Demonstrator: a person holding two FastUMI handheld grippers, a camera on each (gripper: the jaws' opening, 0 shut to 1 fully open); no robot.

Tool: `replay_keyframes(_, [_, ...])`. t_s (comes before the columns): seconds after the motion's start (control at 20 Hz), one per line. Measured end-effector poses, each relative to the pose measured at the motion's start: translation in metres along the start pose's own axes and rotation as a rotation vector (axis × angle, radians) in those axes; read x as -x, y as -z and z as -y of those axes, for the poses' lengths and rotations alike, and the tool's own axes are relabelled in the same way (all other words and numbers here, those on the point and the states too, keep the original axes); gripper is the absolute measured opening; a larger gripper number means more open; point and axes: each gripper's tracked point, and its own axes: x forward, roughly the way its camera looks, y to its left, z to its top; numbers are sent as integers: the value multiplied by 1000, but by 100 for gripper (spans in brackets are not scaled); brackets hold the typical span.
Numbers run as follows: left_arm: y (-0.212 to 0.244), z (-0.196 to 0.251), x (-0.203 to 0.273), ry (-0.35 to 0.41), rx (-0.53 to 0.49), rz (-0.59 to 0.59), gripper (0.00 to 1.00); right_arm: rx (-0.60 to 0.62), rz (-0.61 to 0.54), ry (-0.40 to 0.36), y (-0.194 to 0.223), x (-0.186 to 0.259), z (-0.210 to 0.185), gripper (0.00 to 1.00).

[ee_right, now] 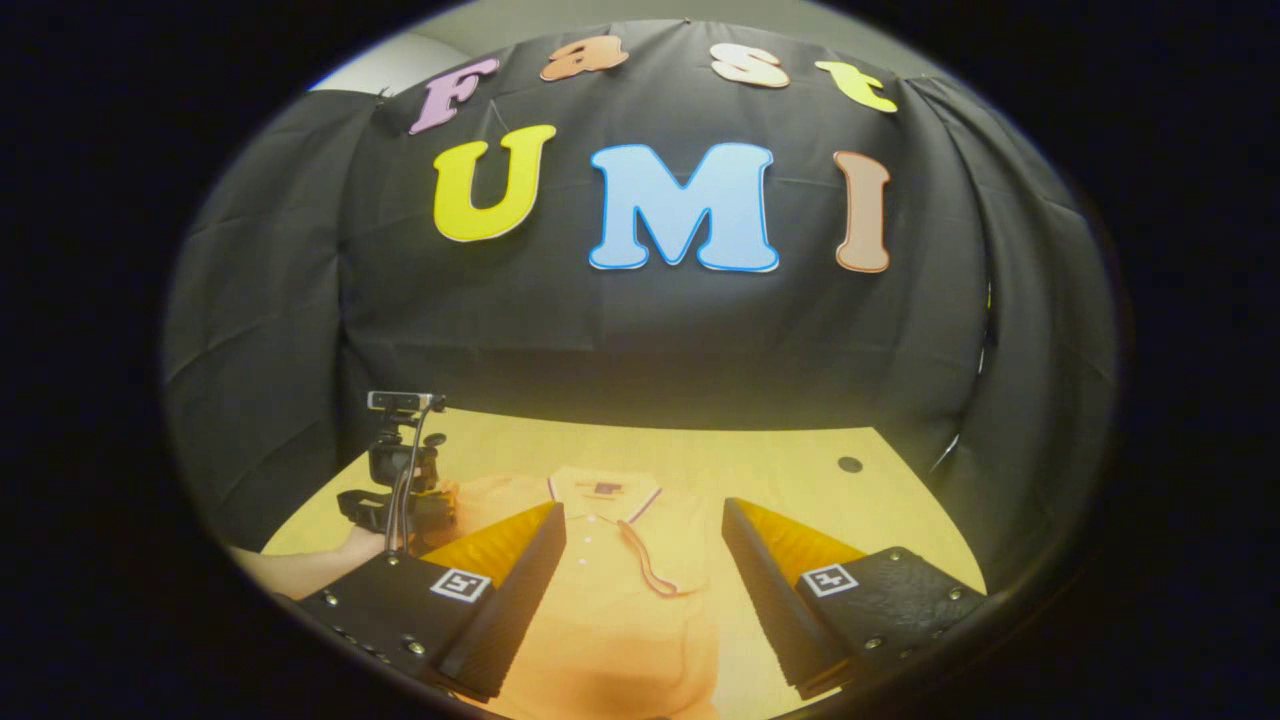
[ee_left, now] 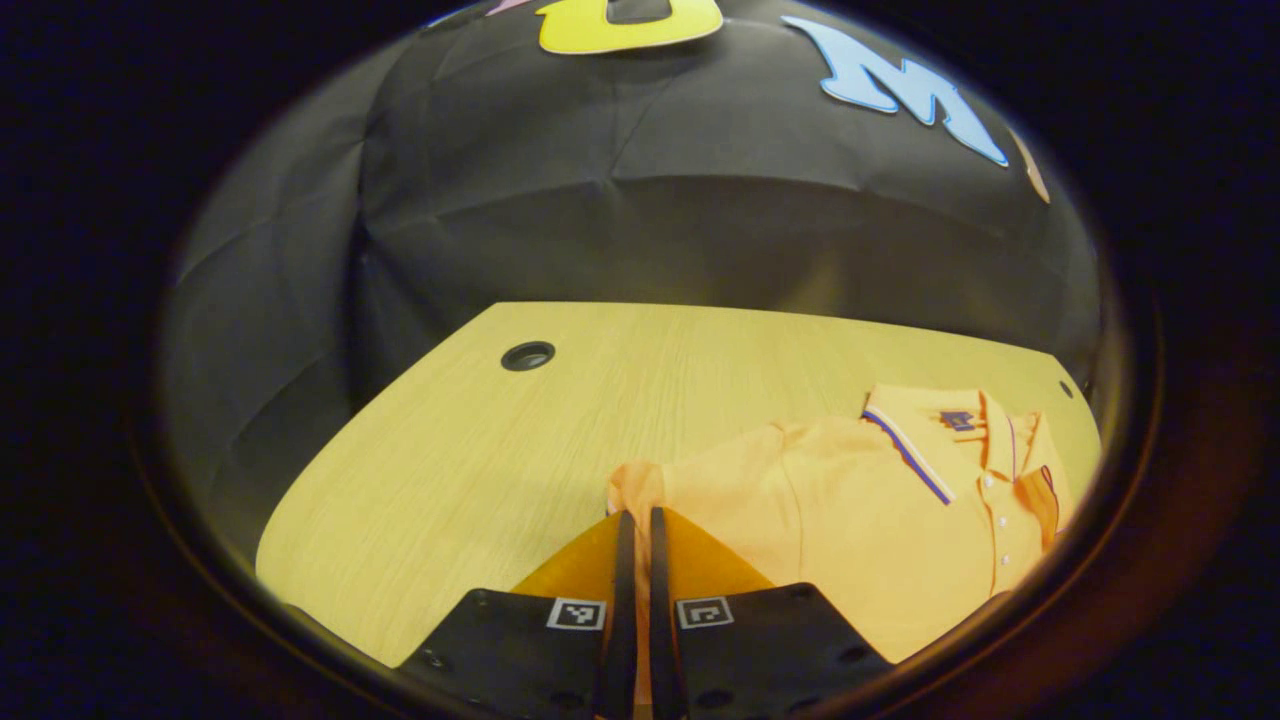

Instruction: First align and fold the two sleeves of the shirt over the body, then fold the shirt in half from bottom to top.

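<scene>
Over the shirt (ee_right: pixel 610 600), right tool (ee_right: pixel 640 560) wide open, empty.

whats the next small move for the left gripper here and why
Probably carry the sleeve across onto the body of the shirt. The left gripper looks closed near the sleeve end, which lies out to the side on the table, not yet folded over. The right gripper hangs open above the shirt.

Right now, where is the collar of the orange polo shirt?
In the right gripper view, the collar lies at the shirt's far end on the wooden table, beyond the open right gripper.
</scene>
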Motion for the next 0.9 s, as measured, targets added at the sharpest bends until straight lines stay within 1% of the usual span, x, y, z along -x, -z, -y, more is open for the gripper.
replay_keyframes(0.2, [-29,10,16,8,-22,64,12,-19,-11,18,5,3,7,97])
replay_keyframes(0.4, [-51,38,33,47,-76,114,11,-11,-8,25,7,8,9,97])
replay_keyframes(0.6, [-50,79,42,105,-165,126,11,-40,-14,23,12,11,5,97])
replay_keyframes(0.7, [-44,97,44,134,-196,112,12,-42,-13,36,14,14,7,97])
replay_keyframes(0.8, [-39,108,45,156,-218,100,12,-43,-24,48,21,17,8,97])
replay_keyframes(0.9, [-34,113,46,162,-240,88,12,-55,-32,62,28,18,10,97])
